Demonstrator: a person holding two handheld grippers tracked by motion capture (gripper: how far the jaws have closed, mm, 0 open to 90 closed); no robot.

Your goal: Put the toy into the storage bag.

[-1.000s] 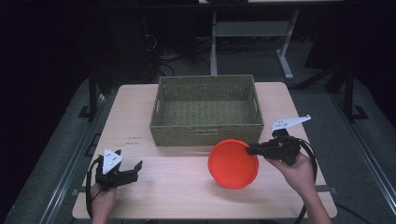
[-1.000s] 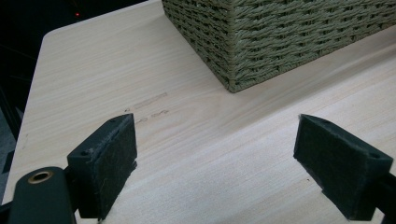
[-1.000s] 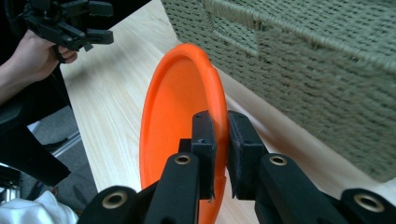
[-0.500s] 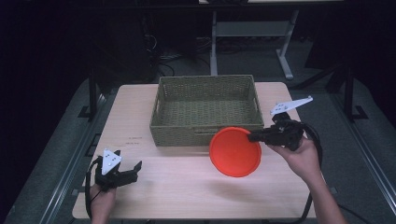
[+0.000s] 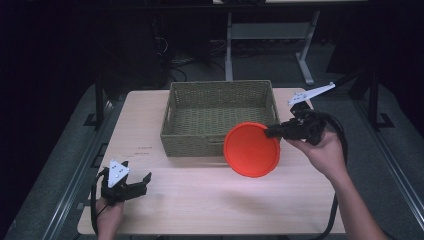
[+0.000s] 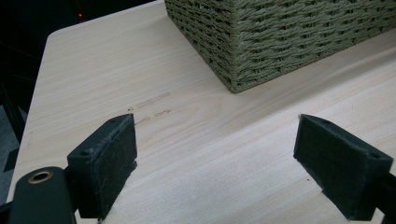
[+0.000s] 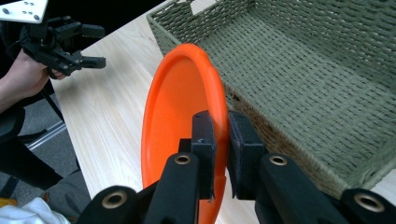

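Nearby, the left tool (image 5: 131, 187) rests spread and empty on the tabletop (image 5: 210, 200). Further out, the right tool (image 7: 219, 140) pinches the rim of the orange plate (image 5: 251, 149), holding it tilted in the air just in front of the woven basket (image 5: 220, 107). The plate looks light, stiff and smooth plastic, so the thin rim seems the only sensible hold, though it may swivel or slip there.

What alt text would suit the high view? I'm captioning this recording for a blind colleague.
The right gripper holds an orange plate by its rim, tilted, at the near right corner of an empty woven basket on a wooden table. The left gripper rests open at the table's near left corner.
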